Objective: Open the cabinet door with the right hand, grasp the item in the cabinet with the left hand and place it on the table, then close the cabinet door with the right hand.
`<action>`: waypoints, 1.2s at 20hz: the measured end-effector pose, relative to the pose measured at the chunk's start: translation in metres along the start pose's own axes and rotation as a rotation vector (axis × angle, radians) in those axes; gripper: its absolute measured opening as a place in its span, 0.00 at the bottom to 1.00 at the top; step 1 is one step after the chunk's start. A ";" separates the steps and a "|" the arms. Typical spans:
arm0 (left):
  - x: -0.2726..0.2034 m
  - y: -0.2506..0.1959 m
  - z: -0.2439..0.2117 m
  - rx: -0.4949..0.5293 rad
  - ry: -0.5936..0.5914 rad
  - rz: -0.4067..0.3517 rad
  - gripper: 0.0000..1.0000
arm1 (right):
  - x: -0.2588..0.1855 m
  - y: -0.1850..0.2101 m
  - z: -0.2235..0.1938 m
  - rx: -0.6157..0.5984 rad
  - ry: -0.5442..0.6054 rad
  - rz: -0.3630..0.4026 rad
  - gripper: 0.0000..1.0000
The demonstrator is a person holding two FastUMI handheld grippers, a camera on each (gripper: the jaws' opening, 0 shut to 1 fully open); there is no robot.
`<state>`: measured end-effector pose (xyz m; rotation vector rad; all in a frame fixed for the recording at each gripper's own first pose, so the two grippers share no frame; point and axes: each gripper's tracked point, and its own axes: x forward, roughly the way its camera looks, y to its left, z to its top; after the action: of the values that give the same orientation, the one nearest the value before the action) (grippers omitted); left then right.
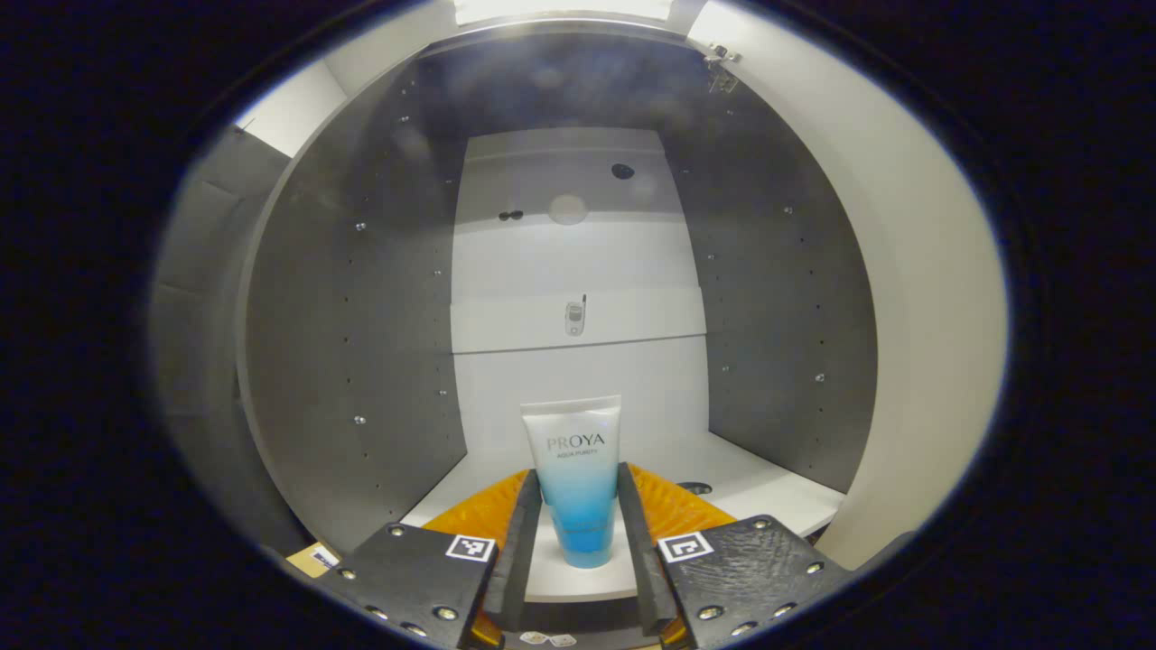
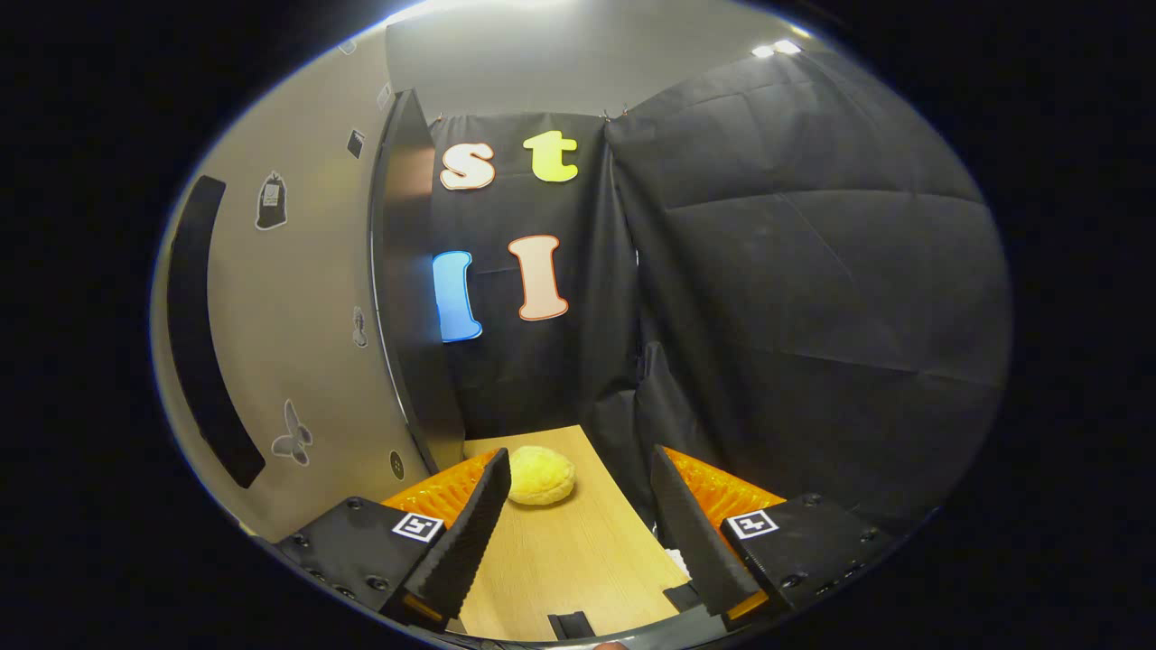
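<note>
Left gripper (image 1: 578, 533) reaches into the open cabinet (image 1: 361, 361), its fingers flanking the tube (image 1: 578, 478) that stands upright, cap down, on the white shelf (image 1: 768, 492). Both fingers seem to touch the tube's lower sides, but whether they press yet I cannot tell. A good grasp would close squarely on the lower body, gently enough not to squash it, then lift straight before drawing back over the shelf edge. Right gripper (image 2: 578, 515) hangs wide open and empty over the table (image 2: 560, 560), near a yellow bun (image 2: 540, 475), beside the open door (image 2: 298, 343).
</note>
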<state>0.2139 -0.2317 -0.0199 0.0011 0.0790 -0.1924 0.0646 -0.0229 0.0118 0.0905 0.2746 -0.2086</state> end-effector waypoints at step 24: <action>-0.166 0.074 -0.066 -0.014 0.007 0.102 0.49 | 0.003 0.044 0.009 -0.041 -0.032 0.263 0.98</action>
<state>0.0606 -0.1264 -0.0736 -0.0079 0.0868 -0.0901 0.0795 0.0185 0.0222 0.0812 0.2323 0.0567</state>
